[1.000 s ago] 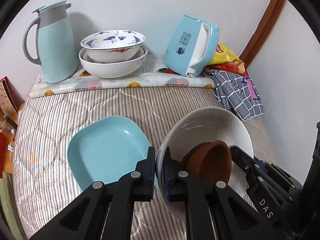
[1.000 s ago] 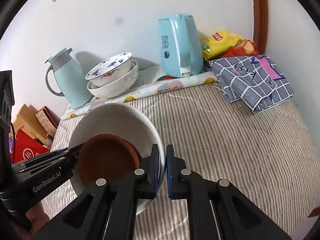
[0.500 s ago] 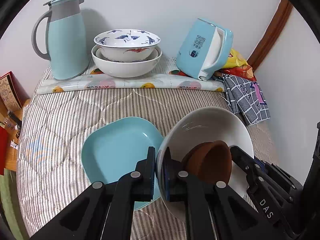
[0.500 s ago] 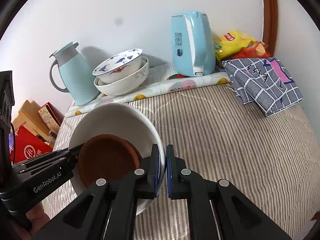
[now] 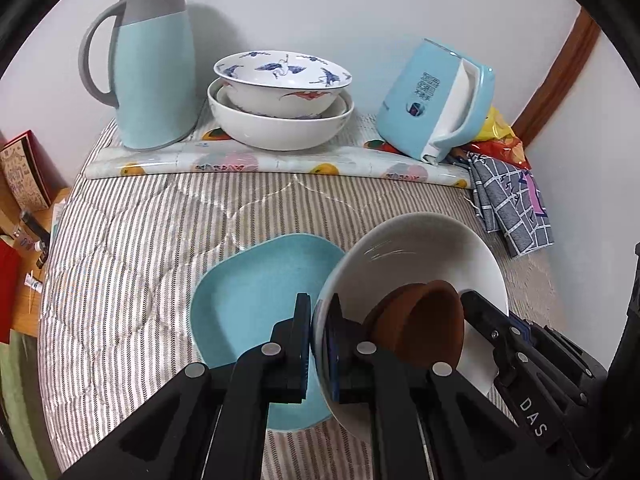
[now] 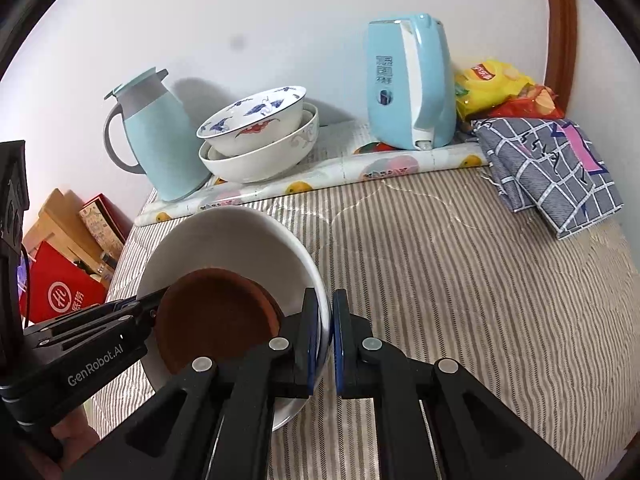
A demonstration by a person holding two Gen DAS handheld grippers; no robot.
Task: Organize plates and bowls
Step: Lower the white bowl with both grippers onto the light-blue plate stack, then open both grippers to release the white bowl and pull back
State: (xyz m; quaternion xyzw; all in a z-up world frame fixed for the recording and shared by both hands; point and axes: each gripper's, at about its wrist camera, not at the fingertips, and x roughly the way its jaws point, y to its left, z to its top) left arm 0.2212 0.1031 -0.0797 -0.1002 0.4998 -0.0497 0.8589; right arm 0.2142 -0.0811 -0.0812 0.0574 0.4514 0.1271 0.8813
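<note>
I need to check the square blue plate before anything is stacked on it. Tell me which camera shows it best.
The left wrist view. There the blue plate lies on the striped cloth, most of its face visible beside the white bowl, with only its near edge hidden by the left gripper. The right wrist view does not show the plate at all.

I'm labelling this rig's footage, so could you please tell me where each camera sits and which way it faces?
Left wrist: on the left gripper, facing down and forward over the square light blue plate; the right gripper enters at right.
Right wrist: on the right gripper, facing the striped quilted cover; the left gripper enters at left.
Shared: the large white bowl holding a brown saucer, each gripper clamping its rim.
</note>
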